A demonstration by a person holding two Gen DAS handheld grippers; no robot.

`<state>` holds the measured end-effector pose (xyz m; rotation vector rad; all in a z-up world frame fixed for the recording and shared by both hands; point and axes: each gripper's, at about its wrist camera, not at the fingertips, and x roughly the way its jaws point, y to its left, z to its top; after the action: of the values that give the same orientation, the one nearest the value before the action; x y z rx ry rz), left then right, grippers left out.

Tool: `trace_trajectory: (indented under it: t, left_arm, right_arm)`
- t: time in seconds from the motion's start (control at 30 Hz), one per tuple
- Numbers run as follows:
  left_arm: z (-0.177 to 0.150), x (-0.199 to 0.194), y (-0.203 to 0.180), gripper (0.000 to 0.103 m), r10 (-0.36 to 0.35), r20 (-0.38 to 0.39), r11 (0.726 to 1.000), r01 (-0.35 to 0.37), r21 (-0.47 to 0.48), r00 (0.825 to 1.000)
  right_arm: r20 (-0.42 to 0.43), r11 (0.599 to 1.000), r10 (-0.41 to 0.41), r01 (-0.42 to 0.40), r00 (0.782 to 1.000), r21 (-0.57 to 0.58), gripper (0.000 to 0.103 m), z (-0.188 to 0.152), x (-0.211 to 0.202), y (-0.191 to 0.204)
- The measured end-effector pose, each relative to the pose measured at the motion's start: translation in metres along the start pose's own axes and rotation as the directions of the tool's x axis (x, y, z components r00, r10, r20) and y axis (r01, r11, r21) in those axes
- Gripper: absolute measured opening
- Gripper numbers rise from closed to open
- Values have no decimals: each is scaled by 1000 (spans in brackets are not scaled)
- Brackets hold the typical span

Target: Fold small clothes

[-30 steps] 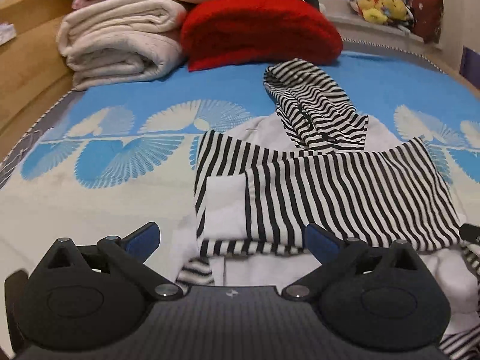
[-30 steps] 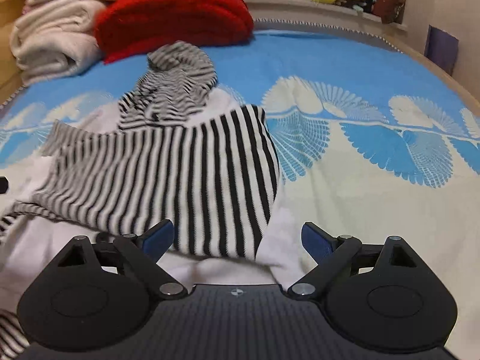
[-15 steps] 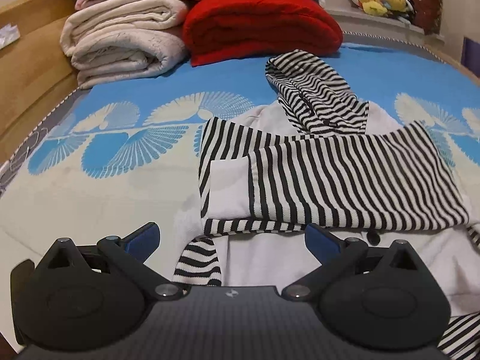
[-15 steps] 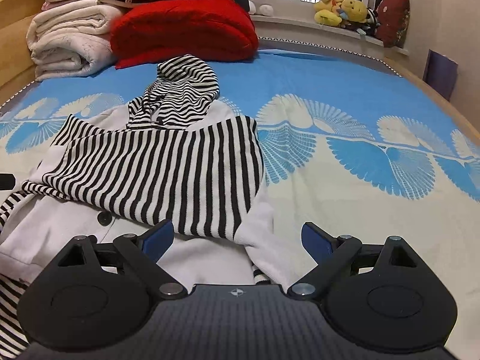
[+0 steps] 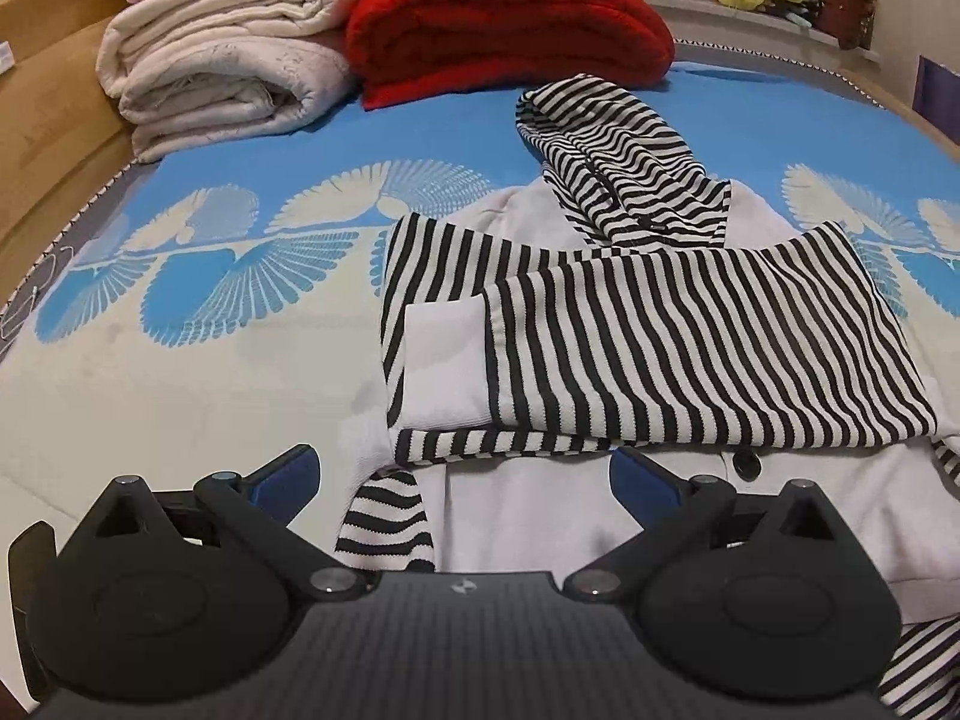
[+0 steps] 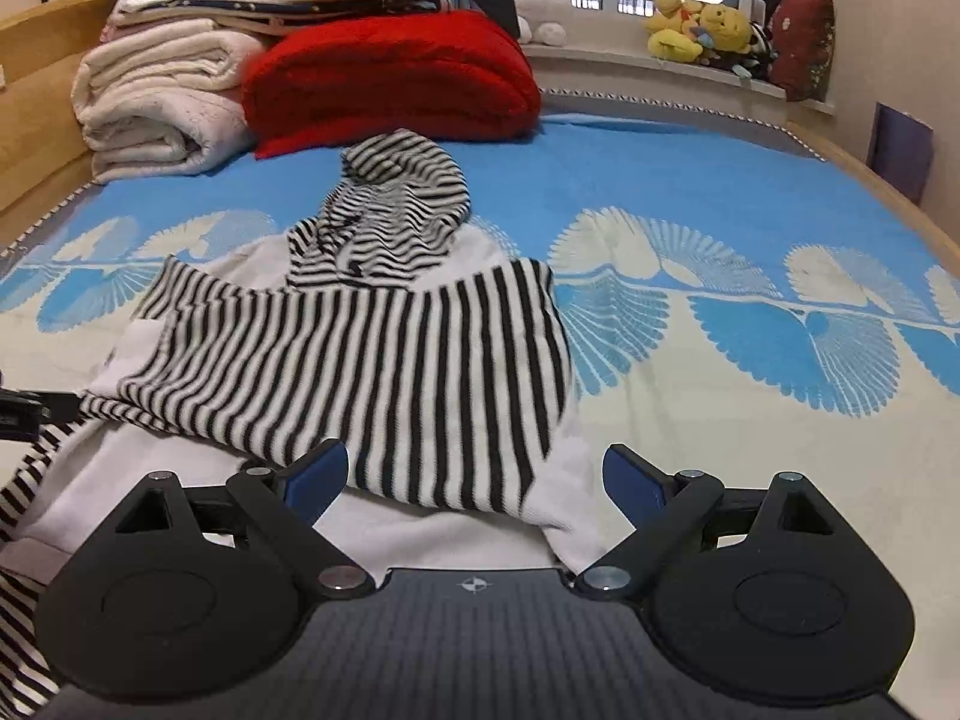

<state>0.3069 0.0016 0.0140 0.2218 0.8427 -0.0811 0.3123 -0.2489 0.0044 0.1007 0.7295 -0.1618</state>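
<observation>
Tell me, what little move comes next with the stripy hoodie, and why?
Probably lower both open grippers onto the hoodie's bottom hem and pinch it. The striped sleeves already lie folded across the white body, and the left hand-held gripper and right hand-held gripper hover empty at the near edge, so folding upward toward the hood seems next.

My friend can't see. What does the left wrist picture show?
A small white hoodie with black-striped sleeves folded across it lies on a blue patterned bedspread. The open left gripper hovers near its hem. Folded blankets are stacked behind.

Bare bedspread (image 5: pixel 180 372) flanks the hoodie (image 5: pixel 660 348); folded blankets (image 5: pixel 228 78) and red blanket (image 5: pixel 504 18) block the far end
</observation>
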Motion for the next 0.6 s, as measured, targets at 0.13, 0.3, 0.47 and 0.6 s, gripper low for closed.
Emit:
trace_trajectory:
  t: [0.13, 0.3, 0.47, 0.6]
  left_arm:
    - [8, -1, 17, 103, 72, 19, 997, -72, -9, 997]
    - [21, 10, 68, 103, 157, -9, 980, -157, -126, 988]
    - [21, 15, 97, 103, 117, -51, 966, -125, -226, 992]
    - [19, 17, 95, 103, 132, -58, 971, -141, -194, 990]
  right_arm:
    - [71, 998, 17, -21, 997, 59, 92, 15, -19, -4]
    - [39, 985, 86, -90, 996, 144, 93, 71, -24, -9]
    - [42, 990, 81, -86, 996, 108, 94, 166, 23, 19]
    - [65, 995, 78, -81, 995, 54, 97, 230, 119, 53]
